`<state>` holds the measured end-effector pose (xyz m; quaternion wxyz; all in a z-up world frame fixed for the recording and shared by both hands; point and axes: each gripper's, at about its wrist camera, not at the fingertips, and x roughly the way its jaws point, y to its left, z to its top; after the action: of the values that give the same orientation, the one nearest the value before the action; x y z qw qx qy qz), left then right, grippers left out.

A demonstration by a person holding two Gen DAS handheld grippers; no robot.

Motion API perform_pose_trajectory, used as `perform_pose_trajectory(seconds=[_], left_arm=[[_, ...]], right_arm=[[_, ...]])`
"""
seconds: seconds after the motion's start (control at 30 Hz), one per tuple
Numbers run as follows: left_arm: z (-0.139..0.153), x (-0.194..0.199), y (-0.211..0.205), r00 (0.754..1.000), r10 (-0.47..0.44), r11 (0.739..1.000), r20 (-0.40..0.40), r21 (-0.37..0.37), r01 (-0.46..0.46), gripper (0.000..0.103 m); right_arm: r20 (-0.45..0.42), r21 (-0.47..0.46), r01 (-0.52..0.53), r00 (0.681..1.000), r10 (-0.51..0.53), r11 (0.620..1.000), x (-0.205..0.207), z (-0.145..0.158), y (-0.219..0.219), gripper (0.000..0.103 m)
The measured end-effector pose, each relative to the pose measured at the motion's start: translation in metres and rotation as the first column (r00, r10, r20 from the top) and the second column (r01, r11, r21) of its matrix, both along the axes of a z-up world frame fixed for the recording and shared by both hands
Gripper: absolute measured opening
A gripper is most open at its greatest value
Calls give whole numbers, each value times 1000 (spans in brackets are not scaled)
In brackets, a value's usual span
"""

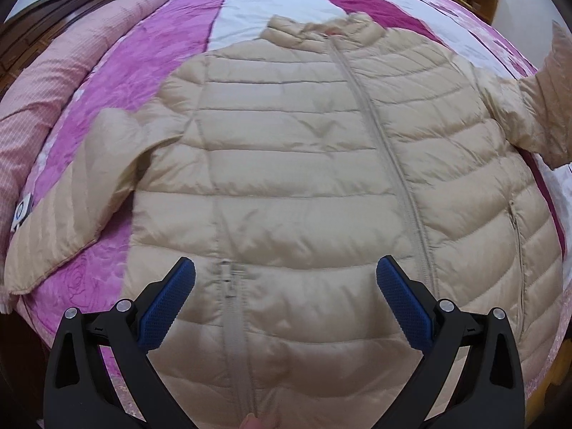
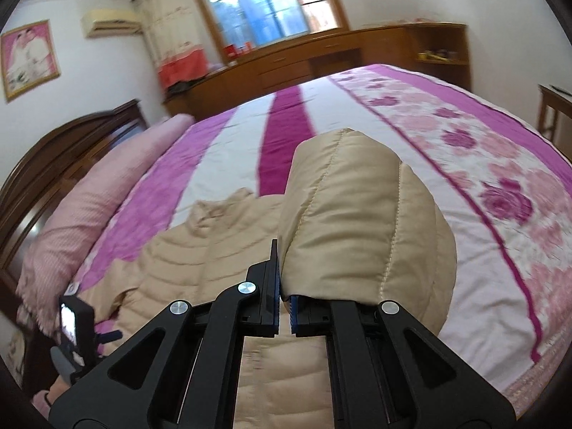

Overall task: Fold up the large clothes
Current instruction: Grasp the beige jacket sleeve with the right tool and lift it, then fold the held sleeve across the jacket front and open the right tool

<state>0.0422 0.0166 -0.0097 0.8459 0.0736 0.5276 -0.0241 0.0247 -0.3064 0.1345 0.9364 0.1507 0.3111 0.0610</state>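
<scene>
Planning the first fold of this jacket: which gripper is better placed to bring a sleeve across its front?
Right: the right gripper is shut on the sleeve; the left gripper hangs open, empty.

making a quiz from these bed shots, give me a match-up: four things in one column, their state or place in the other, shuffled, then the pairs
Things:
1. left gripper
2. right gripper
3. jacket zipper
4. rolled pink blanket

States or places:
A. shut on the sleeve
B. along the headboard side of the bed
C. open above the jacket
D. closed up to the collar

Pairs: 1-C, 2-A, 3-D, 4-B
</scene>
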Motion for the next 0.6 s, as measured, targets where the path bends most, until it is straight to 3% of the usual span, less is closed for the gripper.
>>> perform_pose_trajectory(seconds=[0.23,0.6], left_arm=[[8,3,21,999,40,999,28,-2,-40,98],[11,16,52,995,83,997,48,-12,-82,98]], right_arm=[[-43,-13,-141,989,140,990,26,-11,60,5],[-206,10,-310,930,306,951,78,-77,159,5]])
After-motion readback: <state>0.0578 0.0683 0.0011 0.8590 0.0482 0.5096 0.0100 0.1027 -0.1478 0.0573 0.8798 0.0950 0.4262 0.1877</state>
